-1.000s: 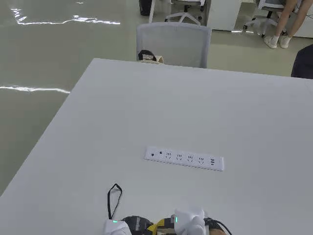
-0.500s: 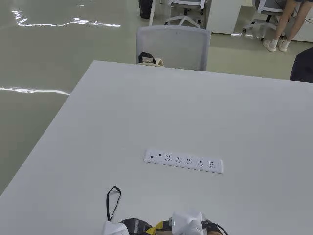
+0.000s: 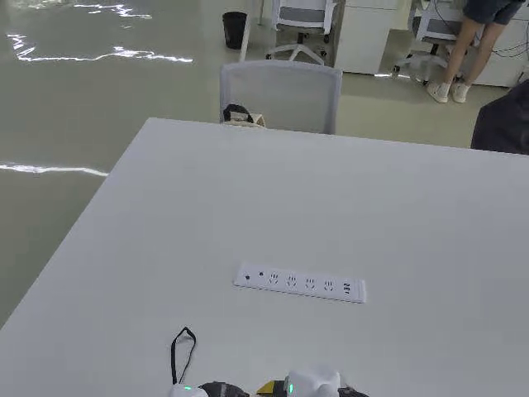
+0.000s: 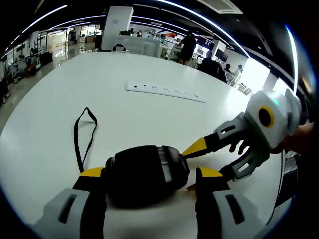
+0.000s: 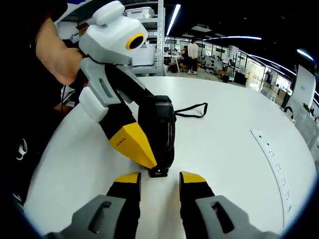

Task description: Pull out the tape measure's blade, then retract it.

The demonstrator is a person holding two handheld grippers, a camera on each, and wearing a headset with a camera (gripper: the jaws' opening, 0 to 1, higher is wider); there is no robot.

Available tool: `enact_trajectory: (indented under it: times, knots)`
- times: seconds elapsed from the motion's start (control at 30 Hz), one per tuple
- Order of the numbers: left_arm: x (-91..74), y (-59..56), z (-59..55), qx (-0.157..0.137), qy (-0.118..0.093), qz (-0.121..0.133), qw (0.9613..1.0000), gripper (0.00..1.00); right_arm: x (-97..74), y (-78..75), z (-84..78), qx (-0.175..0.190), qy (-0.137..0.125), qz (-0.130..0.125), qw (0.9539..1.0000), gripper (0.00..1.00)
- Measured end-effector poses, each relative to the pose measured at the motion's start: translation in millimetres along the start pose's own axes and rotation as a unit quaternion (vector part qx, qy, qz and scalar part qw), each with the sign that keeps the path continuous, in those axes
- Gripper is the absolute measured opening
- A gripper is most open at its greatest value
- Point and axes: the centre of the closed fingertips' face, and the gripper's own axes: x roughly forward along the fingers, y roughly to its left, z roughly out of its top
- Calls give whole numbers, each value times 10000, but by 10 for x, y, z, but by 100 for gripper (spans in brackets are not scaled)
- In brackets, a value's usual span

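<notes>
The black tape measure (image 4: pixel 144 174) lies on the white table (image 3: pixel 331 198) with my left gripper (image 4: pixel 149 172) shut on its body. Its black wrist strap (image 4: pixel 82 132) trails off across the table. In the right gripper view the tape measure (image 5: pixel 160 129) stands just ahead of my right gripper (image 5: pixel 159 178), whose yellow-tipped jaws are open on either side of the blade's end hook (image 5: pixel 158 173). In the head view the tops of the left gripper (image 3: pixel 188 390) and right gripper (image 3: pixel 310 385) show at the bottom edge, with the strap (image 3: pixel 178 351) beside them.
A white power strip (image 3: pixel 299 283) lies in the middle of the table, beyond the grippers. A grey chair (image 3: pixel 281 95) with a bag on it stands at the far edge. People and office chairs are further back to the right.
The head view has tilted up, so the grippers sit lower in the picture. The grippers and tape measure have not visibly moved on the table.
</notes>
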Motion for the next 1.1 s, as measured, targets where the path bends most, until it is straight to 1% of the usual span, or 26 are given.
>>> enact_trajectory:
  times: [0.1, 0.17, 0.2, 0.23, 0.3, 0.33, 0.37, 0.4, 0.43, 0.5, 0.53, 0.6, 0.7, 0.8, 0.83, 0.87, 0.9, 0.93, 1.03, 1.07, 1.1]
  knots:
    - [-37, -30, 5, 228, -4, -137, 9996, 76, -73, 23, 15, 111, -31, -138, 9998, 34]
    - [-78, -58, 22, 346, -21, -205, 9992, 77, -103, 46, 18, 114, -43, -194, 9997, 35]
    - [-96, -31, 23, 409, -36, -257, 9988, 78, -124, 67, 12, 150, -25, -233, 9996, 36]
    - [-111, -27, 23, 452, -22, -292, 9985, 78, -152, 81, 19, 184, -14, -273, 9995, 38]
    - [-150, -36, 34, 646, -27, -394, 9971, 80, -207, 105, 9, 319, -13, -383, 9988, 40]
    - [-185, -44, 41, 728, -27, -467, 9963, 81, -230, 111, -9, 405, 29, -445, 9982, 43]
    - [-211, -58, 42, 825, -24, -548, 9951, 82, -252, 126, -6, 411, 31, -476, 9980, 45]
    - [-244, -68, 38, 1040, -11, -674, 9923, 83, -309, 153, -3, 441, 2, -569, 9974, 46]
    - [-266, -58, 36, 1091, -8, -668, 9918, 83, -334, 158, -7, 500, -13, -625, 9968, 46]
    - [-357, -86, 53, 1253, 6, -728, 9894, 85, -398, 169, 2, 652, -72, -756, 9950, 47]
    - [-420, -110, 72, 1299, -6, -759, 9886, 86, -447, 165, 9, 751, -120, -887, 9931, 49]
    - [-496, -125, 85, 1434, -13, -838, 9861, 87, -518, 181, -4, 951, -125, -1017, 9902, 53]
    - [-578, -124, 94, 1596, -32, -904, 9830, 89, -618, 199, -7, 1092, -115, -1220, 9864, 58]
    - [-684, -126, 109, 1750, -82, -1044, 9790, 92, -760, 243, 1, 1404, -162, -1457, 9792, 63]
    - [-710, -120, 116, 1765, -93, -1061, 9785, 93, -793, 251, -6, 1468, -167, -1519, 9773, 65]
    - [-756, -111, 132, 1786, -120, -1085, 9778, 93, -851, 271, -17, 1561, -177, -1612, 9743, 66]
    - [-785, -116, 138, 1816, -137, -1142, 9766, 94, -892, 288, -13, 1614, -199, -1664, 9726, 67]
    - [-826, -103, 140, 1833, -158, -1208, 9755, 94, -959, 322, -12, 1705, -248, -1743, 9695, 68]
    - [-934, -86, 155, 1915, -226, -1287, 9728, 95, -1084, 389, -31, 1796, -328, -1894, 9648, 71]
    - [-980, -62, 157, 1935, -236, -1275, 9725, 96, -1145, 425, -45, 1851, -344, -1967, 9622, 73]
    - [-1026, -39, 163, 1983, -265, -1279, 9714, 97, -1212, 468, -41, 1886, -370, -2028, 9602, 74]
